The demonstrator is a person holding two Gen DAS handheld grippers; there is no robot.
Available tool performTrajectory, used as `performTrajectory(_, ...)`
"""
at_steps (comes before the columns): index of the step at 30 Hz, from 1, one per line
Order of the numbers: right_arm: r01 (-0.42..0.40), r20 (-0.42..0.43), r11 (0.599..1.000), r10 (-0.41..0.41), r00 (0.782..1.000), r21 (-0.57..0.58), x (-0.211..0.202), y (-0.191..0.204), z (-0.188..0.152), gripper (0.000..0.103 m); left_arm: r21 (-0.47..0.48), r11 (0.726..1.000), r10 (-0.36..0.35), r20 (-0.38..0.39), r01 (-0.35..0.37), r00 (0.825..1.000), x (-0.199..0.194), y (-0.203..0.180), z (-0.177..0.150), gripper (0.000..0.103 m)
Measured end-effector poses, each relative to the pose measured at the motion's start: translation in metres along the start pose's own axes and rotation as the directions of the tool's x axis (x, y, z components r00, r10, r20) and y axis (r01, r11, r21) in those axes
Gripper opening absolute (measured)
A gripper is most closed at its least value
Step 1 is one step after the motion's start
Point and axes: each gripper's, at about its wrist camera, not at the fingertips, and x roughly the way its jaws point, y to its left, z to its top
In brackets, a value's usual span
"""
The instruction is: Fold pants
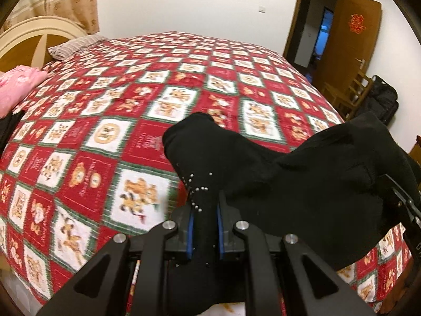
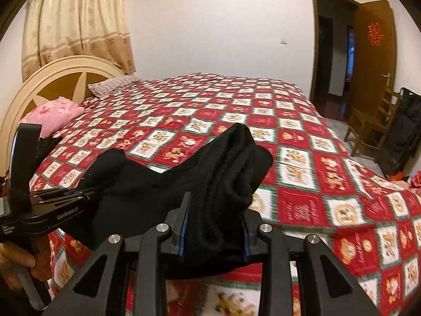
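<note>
Both tongs (image 1: 205, 216) (image 2: 214, 226) hold black pants (image 2: 163, 184) above a red-checked bedspread (image 2: 302, 158).

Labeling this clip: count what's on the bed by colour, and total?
Black: 2, the pants held in both grippers, and a dark cloth beside the pink pillow
Pink: 1, a pillow
Striped grey: 1, a pillow
Total: 4 on the quilt

Matt black knitted cloth, ribbed, with small shiny studs: pants (image 1: 302, 184). Matt black plastic with bright metal pins: left gripper (image 1: 205, 220), right gripper (image 2: 214, 226). Printed quilted cloth: bedspread (image 1: 110, 100). Varnished wood: door (image 2: 373, 58).
</note>
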Motion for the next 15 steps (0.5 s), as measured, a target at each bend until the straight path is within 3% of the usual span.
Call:
performTrajectory(6, -0.097, 0.01, 0.995, 0.097, 0.995, 0.008, 0.038, 0.022, 0.022, 0.031, -0.045, 0.997, 0.07, 0.031, -0.069, 0.997, 0.0, 0.031, 0.016, 0.014)
performTrajectory(11, -0.187, -0.011, 0.982, 0.187, 0.982, 0.031, 0.086, 0.031, 0.032, 0.031, -0.061, 0.984, 0.173, 0.078, -0.168, 0.982, 0.002, 0.053, 0.031, 0.014)
performTrajectory(15, -0.198, -0.06, 0.98, 0.198, 0.978, 0.0, 0.123, 0.039, 0.029, 0.031, -0.073, 0.97, 0.236, 0.079, -0.231, 0.969, 0.018, 0.068, 0.036, 0.014)
